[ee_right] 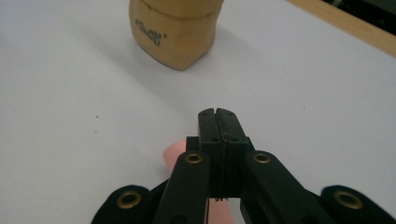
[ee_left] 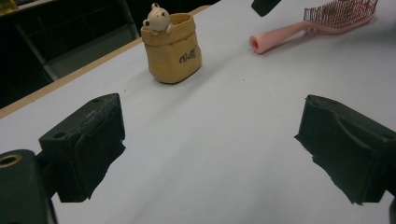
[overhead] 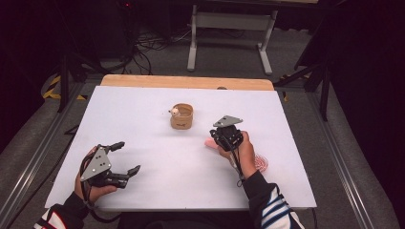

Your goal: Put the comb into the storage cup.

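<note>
A tan pouch-shaped pot [overhead: 182, 118] [ee_left: 173, 49] [ee_right: 175, 28] stands upright near the middle of the white table [overhead: 167, 167], with a small cream bear figure [overhead: 175, 112] [ee_left: 156, 18] perched on its rim. A pink hairbrush [overhead: 261, 163] [ee_left: 299, 30] lies flat to its right, its handle [ee_right: 175, 151] pointing toward the pot. My right gripper [overhead: 214, 134] [ee_right: 217, 112] hovers just over the handle's end, shut with nothing between its jaws. My left gripper [overhead: 128, 156] [ee_left: 210, 149] is wide open near the front left, holding nothing and aimed at the pot.
A wooden strip [overhead: 186, 82] borders the table's far edge. Beyond it stand a white metal frame [overhead: 229, 21] and floor cables [overhead: 148, 45]. Grey rails run along both sides of the table.
</note>
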The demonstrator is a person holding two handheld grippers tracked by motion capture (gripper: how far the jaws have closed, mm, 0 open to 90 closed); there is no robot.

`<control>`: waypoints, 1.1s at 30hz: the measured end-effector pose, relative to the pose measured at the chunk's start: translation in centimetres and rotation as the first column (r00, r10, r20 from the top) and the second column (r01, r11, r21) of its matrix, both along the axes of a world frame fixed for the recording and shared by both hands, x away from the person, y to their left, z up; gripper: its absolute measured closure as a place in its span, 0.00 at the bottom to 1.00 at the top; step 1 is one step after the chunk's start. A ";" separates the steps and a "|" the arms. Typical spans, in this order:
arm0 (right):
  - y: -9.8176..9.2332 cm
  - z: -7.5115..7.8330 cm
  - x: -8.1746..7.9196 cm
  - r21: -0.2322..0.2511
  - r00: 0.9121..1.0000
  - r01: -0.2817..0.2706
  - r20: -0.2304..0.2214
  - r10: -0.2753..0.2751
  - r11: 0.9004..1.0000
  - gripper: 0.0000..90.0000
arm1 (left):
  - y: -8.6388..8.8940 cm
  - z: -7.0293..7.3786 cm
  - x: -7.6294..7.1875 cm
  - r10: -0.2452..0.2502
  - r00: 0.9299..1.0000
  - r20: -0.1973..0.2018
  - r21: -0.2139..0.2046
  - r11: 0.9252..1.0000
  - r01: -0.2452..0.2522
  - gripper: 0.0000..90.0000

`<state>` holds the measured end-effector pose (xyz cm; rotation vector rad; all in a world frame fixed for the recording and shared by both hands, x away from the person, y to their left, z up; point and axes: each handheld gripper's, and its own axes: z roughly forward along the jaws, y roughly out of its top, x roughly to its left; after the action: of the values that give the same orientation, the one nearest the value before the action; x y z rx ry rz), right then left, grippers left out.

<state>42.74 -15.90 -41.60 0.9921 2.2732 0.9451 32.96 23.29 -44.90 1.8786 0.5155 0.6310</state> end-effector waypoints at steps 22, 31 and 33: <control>1.4 -1.9 2.0 -0.177 0.995 0.025 -0.089 -0.042 0.984 1.00 | -0.2 -0.2 0.2 -0.006 1.000 -0.014 0.009 1.000 0.006 0.10; 3.1 -2.0 1.2 -0.239 0.993 -0.055 -0.116 0.027 0.970 1.00 | 0.0 -0.2 0.2 0.012 1.000 -0.009 0.011 1.000 -0.012 0.11; 3.4 -2.0 0.9 -0.239 0.991 -0.081 -0.127 0.052 0.968 1.00 | 0.1 -0.2 0.2 0.012 1.000 -0.009 0.007 1.000 -0.012 0.11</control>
<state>43.66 -12.47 -43.57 0.8906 2.4640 0.6258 33.18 23.37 -45.09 1.8866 0.5313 0.6333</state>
